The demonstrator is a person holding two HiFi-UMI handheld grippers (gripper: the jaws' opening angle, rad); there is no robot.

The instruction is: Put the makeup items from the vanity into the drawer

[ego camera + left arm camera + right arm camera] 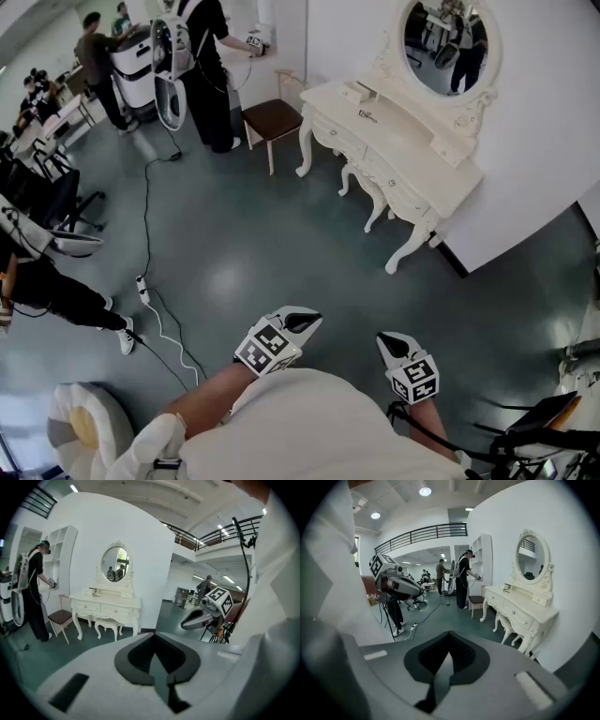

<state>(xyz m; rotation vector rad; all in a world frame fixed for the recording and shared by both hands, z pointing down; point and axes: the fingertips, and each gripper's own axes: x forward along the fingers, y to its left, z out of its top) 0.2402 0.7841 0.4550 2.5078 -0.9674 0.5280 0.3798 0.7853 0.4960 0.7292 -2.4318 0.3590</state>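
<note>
Vanity (401,167) stands at the far right of the head view against the white wall, with its oval mirror (448,42) above. A few small things (367,114) lie on its top, too small to tell what they are. A chair (272,117) with a brown seat stands just left of it, and a pale stool (364,184) is tucked under its front. Both grippers are near the person's body, well apart from the vanity. The left gripper (305,322) and the right gripper (389,343) both point toward it over the bare grey floor (281,244).

In the left gripper view, the left gripper (153,637) has its jaws closed tip to tip with nothing between them. Far off on the left are the vanity (105,605), its drawer fronts (101,610) closed, and a person (35,592) by the chair (60,617). The right gripper (183,624) hangs at the right.

In the right gripper view, the right gripper (449,634) also has its jaws pressed together and empty. The vanity (520,611) is far to the right, and the left gripper (419,592) is at the left.
</note>
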